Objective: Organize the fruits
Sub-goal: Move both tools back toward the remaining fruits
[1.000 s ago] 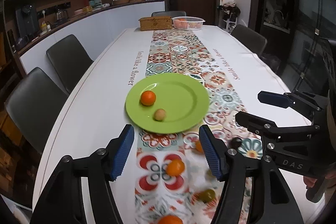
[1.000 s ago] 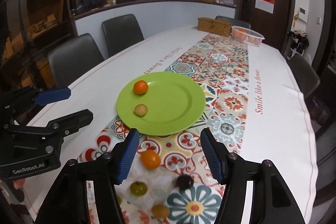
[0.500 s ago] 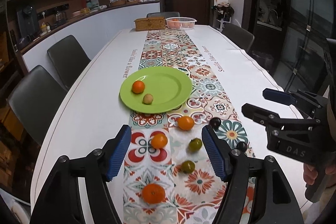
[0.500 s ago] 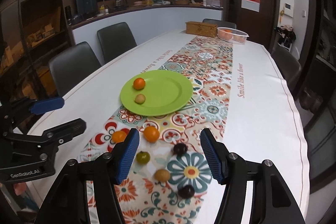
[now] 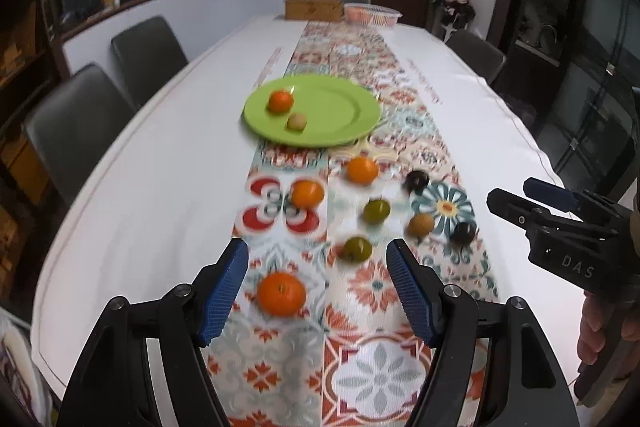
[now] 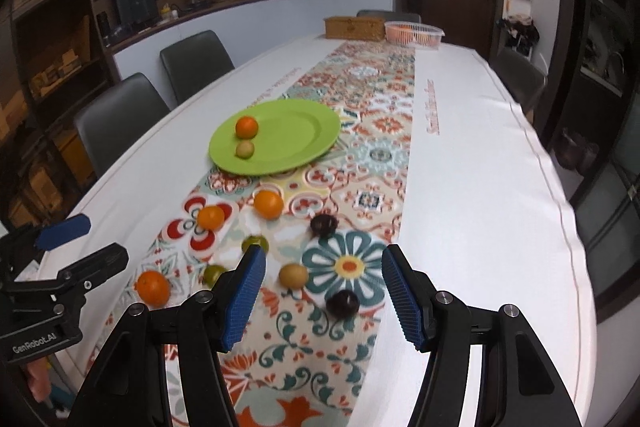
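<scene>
Fruits are lying loose on the tabletop [image 5: 160, 187]: large orange [image 5: 281, 293] between the spread jaws of left gripper [image 5: 316, 285]; dark fruit [image 6: 342, 303] between right gripper's [image 6: 323, 297] spread jaws.

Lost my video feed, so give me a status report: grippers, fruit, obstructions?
Left gripper open, empty; right gripper open, empty. Two fruits on the plate; eight loose on the runner, nearest an orange. Nothing blocking.
</scene>
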Available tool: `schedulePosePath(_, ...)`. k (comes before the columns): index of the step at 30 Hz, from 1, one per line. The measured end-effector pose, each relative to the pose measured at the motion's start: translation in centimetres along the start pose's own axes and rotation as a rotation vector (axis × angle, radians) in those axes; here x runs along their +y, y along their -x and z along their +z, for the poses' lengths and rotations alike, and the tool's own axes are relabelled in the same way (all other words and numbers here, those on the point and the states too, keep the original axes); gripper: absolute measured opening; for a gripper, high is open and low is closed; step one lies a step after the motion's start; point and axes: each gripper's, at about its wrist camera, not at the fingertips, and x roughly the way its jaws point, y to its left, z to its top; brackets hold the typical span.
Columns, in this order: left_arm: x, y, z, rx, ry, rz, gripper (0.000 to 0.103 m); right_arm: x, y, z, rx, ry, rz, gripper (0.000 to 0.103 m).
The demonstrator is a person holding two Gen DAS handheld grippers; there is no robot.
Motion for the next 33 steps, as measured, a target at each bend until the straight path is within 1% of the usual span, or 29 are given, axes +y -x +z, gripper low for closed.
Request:
schedulePosePath(3, 0.3, -0.6, -1.1, 0.032, 0.022, 0.015, 0.072, -0.1, -0.8, -1.0, 0.038, -0.017, -0.001, 0.061)
schedulePosePath(7, 0.9, -1.3, -2.3, 0.069, 0.038, 0.045, 0.079, -0.2, -1.8, -2.2, 0.081, -0.045, -0.014, 0.061)
schedulePosePath(9, 1.1, -1.8, -2.8, 0.091, 0.044, 0.057, 0.081, -0.2, -2.4, -2.8, 0.104, -0.051, -0.027, 0.061)
schedulePosePath(17, 1.8, -3.6, -3.5, 0.133, 0.07, 0.089, 0.081, -0.4, -4.2, -4.2, 0.17, -0.087, -0.045, 0.061)
schedulePosePath(22, 2.2, -4.9, -3.5, 0.152, 0.079, 0.101, 0.081, -0.7, -5.1, -4.2, 0.172, -0.095, -0.079, 0.061)
schedulePosePath(28, 2.6, -5.6, -3.2, 0.144, 0.09, 0.121, 0.081, -1.0, -6.3, -4.0, 0.181, -0.106, -0.096, 0.061)
schedulePosePath(32, 2.8, -6.2, -3.1, 0.149, 0.096, 0.113, 0.08, -1.2, -7.2, -3.8, 0.189, -0.112, -0.105, 0.061)
schedulePosePath(33, 2.8, -6.3, -3.1, 0.151, 0.099, 0.111, 0.078, -1.3, -7.3, -3.8, 0.189, -0.112, -0.105, 0.061)
